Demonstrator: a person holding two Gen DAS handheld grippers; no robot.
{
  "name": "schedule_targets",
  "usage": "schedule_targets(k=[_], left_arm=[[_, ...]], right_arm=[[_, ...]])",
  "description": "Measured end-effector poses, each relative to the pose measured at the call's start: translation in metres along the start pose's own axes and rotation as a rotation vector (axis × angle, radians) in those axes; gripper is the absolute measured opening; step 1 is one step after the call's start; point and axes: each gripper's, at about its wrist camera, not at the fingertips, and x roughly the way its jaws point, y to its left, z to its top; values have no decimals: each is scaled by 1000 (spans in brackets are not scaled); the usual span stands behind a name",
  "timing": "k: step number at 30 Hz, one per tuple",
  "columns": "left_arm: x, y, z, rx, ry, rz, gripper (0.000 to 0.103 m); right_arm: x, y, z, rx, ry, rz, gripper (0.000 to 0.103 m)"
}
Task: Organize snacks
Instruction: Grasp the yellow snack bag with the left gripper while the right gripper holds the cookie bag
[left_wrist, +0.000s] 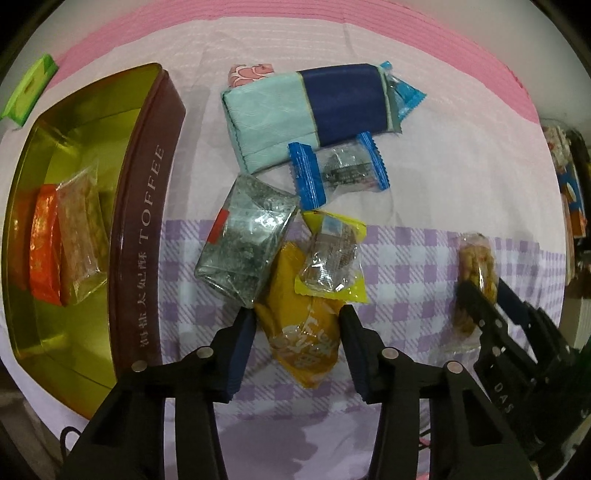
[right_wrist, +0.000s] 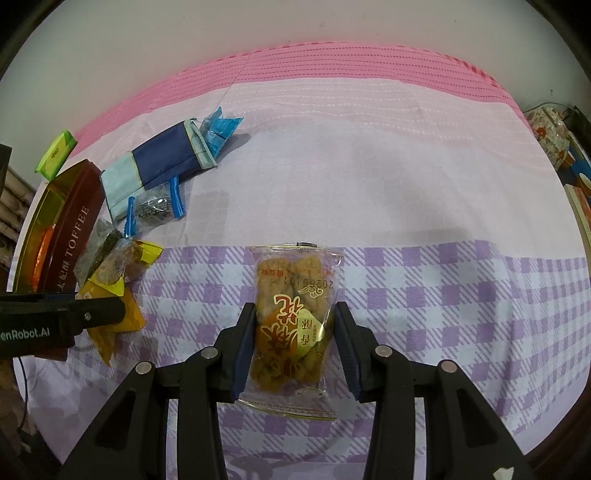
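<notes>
My left gripper (left_wrist: 297, 315) points straight down over a pile of snacks, and its pads touch both sides of an orange-yellow packet (left_wrist: 303, 339) lying on the checked cloth. A yellow-edged clear packet (left_wrist: 332, 254) rests on that packet's far end, and a silver packet (left_wrist: 243, 240) lies beside it. My right gripper (right_wrist: 293, 314) is shut on a clear packet of golden fried snacks (right_wrist: 291, 325). The brown and gold TOFFEE tin (left_wrist: 147, 221) stands open at the left, with an orange packet (left_wrist: 46, 251) and a clear packet (left_wrist: 83, 236) inside.
Behind the pile lie a blue-edged packet (left_wrist: 340, 170) and a teal and navy pouch (left_wrist: 306, 110) with another blue packet (left_wrist: 404, 98) at its end. A green pack (left_wrist: 29, 88) sits beyond the tin. Cluttered items (right_wrist: 554, 140) stand at the far right edge.
</notes>
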Motion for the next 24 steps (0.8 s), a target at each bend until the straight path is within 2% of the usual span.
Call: schedule_targets(k=[13,24], left_arm=[[-10,13,-28,51,12,-5,41],[-58,36,-48,106,-39,-18,41]], right_arm=[[1,1,-1,-7,-1,-8,40],[1,2,-2,-14,-4,-17,40]])
